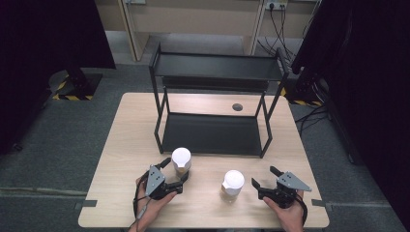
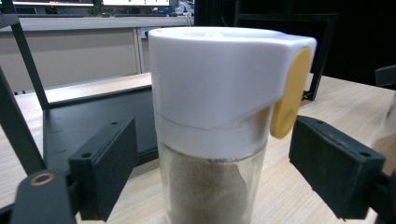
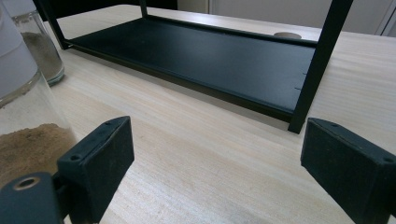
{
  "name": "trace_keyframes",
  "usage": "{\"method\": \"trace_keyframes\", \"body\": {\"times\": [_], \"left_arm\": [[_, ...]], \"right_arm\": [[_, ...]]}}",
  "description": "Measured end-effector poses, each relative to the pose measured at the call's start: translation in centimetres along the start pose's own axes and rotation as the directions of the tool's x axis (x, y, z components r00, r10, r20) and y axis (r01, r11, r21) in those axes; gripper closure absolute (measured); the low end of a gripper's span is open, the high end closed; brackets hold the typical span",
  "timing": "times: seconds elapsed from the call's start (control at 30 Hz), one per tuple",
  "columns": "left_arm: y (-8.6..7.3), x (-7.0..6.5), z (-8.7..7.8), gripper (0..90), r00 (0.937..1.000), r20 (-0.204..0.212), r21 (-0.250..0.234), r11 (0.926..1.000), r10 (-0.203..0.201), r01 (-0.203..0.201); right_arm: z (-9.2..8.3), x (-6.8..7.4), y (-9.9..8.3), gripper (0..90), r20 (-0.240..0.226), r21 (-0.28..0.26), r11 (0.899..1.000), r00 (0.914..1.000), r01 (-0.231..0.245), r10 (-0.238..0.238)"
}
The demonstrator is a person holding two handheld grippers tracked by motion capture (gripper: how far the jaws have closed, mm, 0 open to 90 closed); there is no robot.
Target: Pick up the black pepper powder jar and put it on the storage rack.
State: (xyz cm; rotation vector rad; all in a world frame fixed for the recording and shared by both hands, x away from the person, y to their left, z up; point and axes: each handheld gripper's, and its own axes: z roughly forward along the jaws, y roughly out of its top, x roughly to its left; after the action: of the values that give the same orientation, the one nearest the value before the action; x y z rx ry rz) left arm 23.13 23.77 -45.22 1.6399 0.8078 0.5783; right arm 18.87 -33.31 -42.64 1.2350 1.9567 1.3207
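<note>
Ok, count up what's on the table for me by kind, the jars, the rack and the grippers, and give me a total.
Spice jars with white lids: 2, the left jar and the right jar
Black two-tier racks: 1, the rack
Handheld grippers: 2, the left gripper and the right gripper
Total: 5
</note>
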Motion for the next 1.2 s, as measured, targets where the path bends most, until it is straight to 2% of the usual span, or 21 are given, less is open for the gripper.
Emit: {"method": "trace_keyframes", "body": {"times": [0.17,0.33,0.5,0.8,0.97,1.2], "left_arm": [[0.1,0.2,0.7,19.2,1.0,-0.005,0.005,1.0,-0.001,0.001],[0.2,0.5,1.3,22.9,1.0,0.008,0.015,0.9999,0.0,0.0],[0.2,0.5,1.6,29.8,0.9998,0.014,0.015,0.9998,0.014,-0.014],[0.7,0.3,1.5,30.4,0.9999,0.009,0.028,0.9996,0.005,-0.005],[1.1,0.2,1.2,30.4,1.0,0.003,0.009,1.0,0.002,-0.002],[2.5,-0.1,0.9,30.4,0.9998,-0.003,-0.018,0.9996,0.02,-0.02]], "right_arm": [[0.0,-0.1,0.0,9.8,-0.002,0.001,1.0,1.0,0.0,0.0],[0.0,-0.1,0.0,9.8,-0.005,0.003,1.0,1.0,0.002,-0.002],[0.0,-0.1,0.1,9.8,-0.006,0.004,1.0,1.0,0.0,0.0],[0.1,-0.1,0.1,9.8,-0.006,0.007,1.0,1.0,-0.003,0.003],[0.1,-0.2,0.1,9.7,-0.004,0.006,1.0,1.0,-0.009,0.009],[0.1,-0.1,0.1,9.7,-0.001,0.006,1.0,1.0,-0.009,0.009]]}}
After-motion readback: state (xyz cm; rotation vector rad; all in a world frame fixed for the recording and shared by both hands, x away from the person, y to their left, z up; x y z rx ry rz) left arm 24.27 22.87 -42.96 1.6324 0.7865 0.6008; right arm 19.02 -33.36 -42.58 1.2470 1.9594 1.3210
